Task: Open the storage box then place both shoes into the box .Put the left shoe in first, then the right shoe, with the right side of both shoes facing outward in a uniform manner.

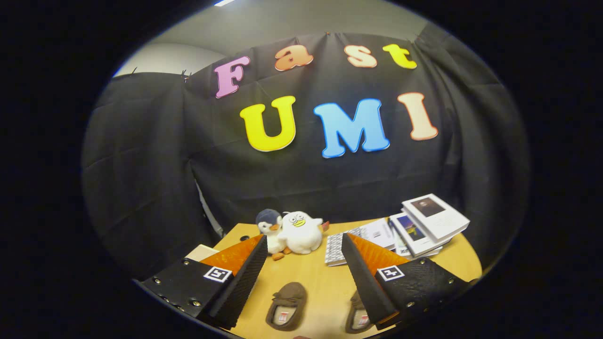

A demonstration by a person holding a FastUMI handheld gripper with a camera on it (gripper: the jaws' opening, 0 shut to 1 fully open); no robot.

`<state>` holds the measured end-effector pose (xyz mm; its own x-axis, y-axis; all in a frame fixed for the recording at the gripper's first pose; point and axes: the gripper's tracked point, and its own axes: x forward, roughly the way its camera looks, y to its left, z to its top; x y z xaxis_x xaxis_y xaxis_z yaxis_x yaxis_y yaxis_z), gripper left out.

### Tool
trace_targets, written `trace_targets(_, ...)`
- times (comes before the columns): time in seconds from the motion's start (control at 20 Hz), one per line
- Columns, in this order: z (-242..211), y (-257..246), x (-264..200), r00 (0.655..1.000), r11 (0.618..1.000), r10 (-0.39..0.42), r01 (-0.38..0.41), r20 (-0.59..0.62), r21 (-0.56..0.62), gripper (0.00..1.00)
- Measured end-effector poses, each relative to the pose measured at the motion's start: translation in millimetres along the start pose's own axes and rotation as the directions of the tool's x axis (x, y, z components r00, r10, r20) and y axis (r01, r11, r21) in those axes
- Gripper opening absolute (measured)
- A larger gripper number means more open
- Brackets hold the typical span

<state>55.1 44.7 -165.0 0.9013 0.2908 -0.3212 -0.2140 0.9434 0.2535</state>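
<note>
Wooden bench [311, 278] carries two brown shoes [287, 306] at 6 o'clock under the spread, empty tool [301, 245]; box unopened yet, I judge, so find it first.

The hand-held gripper [304, 278] hovers with fingers spread wide, holding nothing.

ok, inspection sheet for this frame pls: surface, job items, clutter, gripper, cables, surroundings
Surface: wooden table, round-edged.
Job's things: two brown slippers, one between the fingers, the other partly behind the right finger. Storage box: nothing seen.
Clutter: two plush toys beyond the fingers; stack of books and a notebook beyond the right finger.
Gripper: open, holding nothing, above the table.
Cables: nothing seen.
Surroundings: black cloth wall behind the table.
</note>
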Motion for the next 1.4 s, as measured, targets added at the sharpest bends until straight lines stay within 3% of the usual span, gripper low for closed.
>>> trace_targets(0.25,-52.5,35.1,33.2,0.962,0.966,0.224,-0.198,-0.154,0.168,0.97)
trace_targets(0.4,-86.3,68.6,45.9,0.886,0.886,0.401,-0.311,-0.233,0.344,0.97)
trace_targets(0.6,-130.3,97.6,58.1,0.788,0.788,0.540,-0.349,-0.295,0.507,0.97)
trace_targets(0.75,-160.4,110.2,64.7,0.719,0.741,0.606,-0.356,-0.339,0.570,0.97)
trace_targets(0.95,-193.1,130.1,76.2,0.639,0.648,0.687,-0.324,-0.345,0.689,0.97)
trace_targets(1.4,-221.3,158.1,105.9,0.583,0.636,0.720,-0.339,-0.376,0.693,0.96)
